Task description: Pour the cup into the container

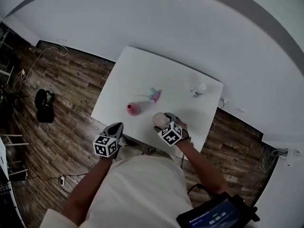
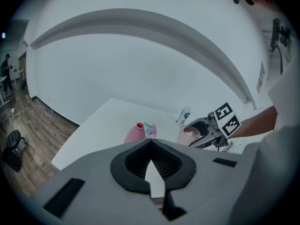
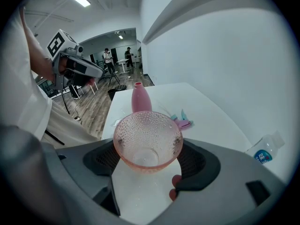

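One white counter [image 1: 142, 75], two tools: the left tool [image 2: 151, 146] is closed and empty. Just right of the one pink container [image 1: 133, 109], the right tool [image 1: 165, 123] clamps the one glass cup [image 3: 147, 139]. Only the right gripper view shows the cup's dimpled inside.

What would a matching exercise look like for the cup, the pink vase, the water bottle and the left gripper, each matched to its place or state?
1 cup
2 vase
3 water bottle
4 left gripper

A shut, nothing in it
B upright on the table, left of the cup
C between the right gripper's jaws
D near the table's far right corner

Pairs: 1-C, 2-B, 3-D, 4-A
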Available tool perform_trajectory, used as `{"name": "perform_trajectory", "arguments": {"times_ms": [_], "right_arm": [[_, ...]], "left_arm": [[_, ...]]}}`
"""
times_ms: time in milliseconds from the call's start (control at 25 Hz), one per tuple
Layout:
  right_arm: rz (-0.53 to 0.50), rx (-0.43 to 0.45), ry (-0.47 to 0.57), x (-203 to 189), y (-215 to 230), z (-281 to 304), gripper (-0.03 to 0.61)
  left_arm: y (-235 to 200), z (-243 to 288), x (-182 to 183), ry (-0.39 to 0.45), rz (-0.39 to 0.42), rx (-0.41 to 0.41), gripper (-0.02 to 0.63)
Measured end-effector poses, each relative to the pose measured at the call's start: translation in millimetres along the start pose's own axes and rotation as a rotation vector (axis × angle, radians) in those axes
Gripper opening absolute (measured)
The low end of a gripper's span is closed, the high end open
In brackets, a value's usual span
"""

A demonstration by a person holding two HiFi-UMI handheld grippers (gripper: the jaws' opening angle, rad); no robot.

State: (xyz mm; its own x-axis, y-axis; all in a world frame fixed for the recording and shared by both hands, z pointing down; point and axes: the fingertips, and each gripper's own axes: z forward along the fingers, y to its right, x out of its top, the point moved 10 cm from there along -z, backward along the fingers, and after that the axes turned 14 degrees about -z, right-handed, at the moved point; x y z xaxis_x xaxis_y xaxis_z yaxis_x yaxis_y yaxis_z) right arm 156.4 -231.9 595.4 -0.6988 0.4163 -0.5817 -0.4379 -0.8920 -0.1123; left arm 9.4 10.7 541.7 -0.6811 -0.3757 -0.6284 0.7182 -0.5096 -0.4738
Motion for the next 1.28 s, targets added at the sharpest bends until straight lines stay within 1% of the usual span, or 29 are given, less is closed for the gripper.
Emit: {"name": "perform_trajectory", "arguments": {"times_ms": [400, 1040, 1280], "right_arm": [[-0.008, 0.001, -0.009, -1, -6, 6, 0.370], [-0.009, 0.025, -0.039, -15, -20, 27, 0.370], [-0.025, 0.018, -0.051, -22, -22, 33, 0.370]], "left_arm": [[-1, -2, -1, -0.006, 0.003, -0.004, 0.011], [0, -7, -4, -0.021, 0.008, -0.002, 0.011], [0, -9, -8, -0.020, -0.004, 0.005, 0.011]]}}
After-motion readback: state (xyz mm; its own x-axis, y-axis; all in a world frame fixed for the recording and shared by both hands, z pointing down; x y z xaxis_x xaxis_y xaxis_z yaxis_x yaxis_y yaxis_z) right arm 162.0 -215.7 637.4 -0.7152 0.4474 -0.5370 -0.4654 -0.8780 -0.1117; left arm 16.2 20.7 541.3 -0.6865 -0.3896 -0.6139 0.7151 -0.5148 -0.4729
